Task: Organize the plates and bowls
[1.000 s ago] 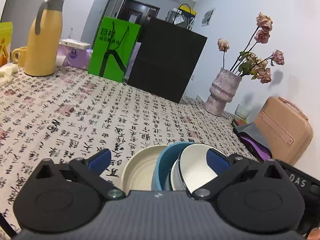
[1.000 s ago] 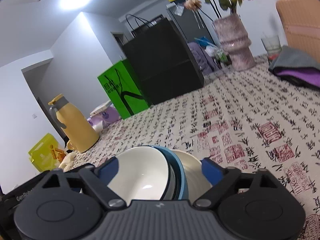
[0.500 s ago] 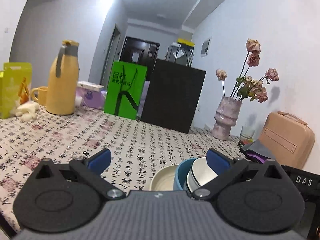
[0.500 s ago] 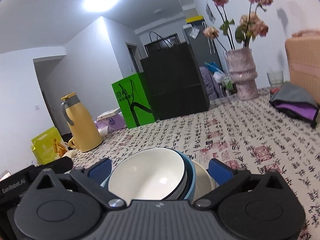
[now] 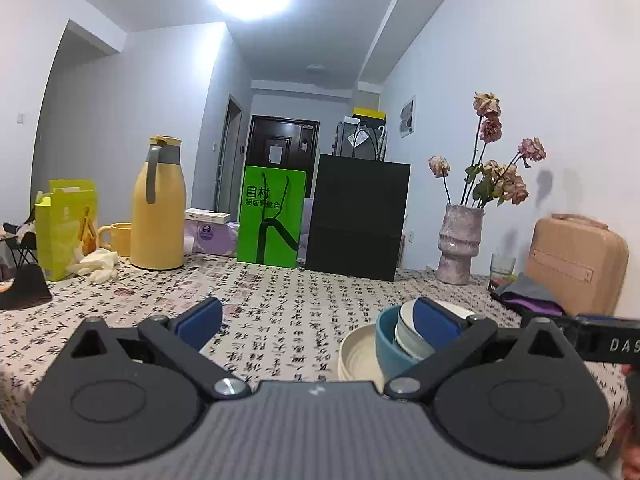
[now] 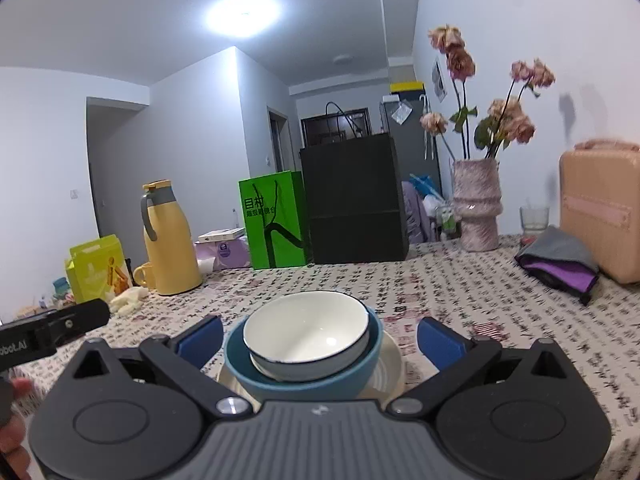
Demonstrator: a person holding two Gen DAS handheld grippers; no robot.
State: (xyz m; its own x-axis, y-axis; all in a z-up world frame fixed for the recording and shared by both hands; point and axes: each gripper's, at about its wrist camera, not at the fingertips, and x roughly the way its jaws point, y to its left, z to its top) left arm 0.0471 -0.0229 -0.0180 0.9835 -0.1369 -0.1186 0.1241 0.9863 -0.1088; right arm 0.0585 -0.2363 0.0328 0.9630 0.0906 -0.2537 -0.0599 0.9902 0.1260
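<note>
Pulling back, both tools: right tool [image 6: 318,336] gaping empty, jaws just widened; left tool [image 5: 316,316] spread, gripping nothing. White bowl [image 6: 306,334] nesting in blue bowl [image 6: 304,376] on cream plate [image 6: 386,364], stacked compactly on tabletop [image 6: 460,296].

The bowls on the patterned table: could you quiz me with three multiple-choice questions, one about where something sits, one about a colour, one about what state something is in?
1. Where does the white bowl sit?
A. Inside the blue bowl
B. Beside the yellow jug
C. Upside down on the tablecloth

2. What colour is the paper bag left of the black bag?
A. Red
B. Green
C. White

3. How does the right hand-held gripper stand?
A. Shut on the white bowl
B. Open, touching nothing
C. Shut on a glass

Answers:
1 A, the blue bowl rings it, both on a cream plate.
2 B, the green bag stands against the black one.
3 B, its blue pads stand clear on either side of the bowls.
</note>
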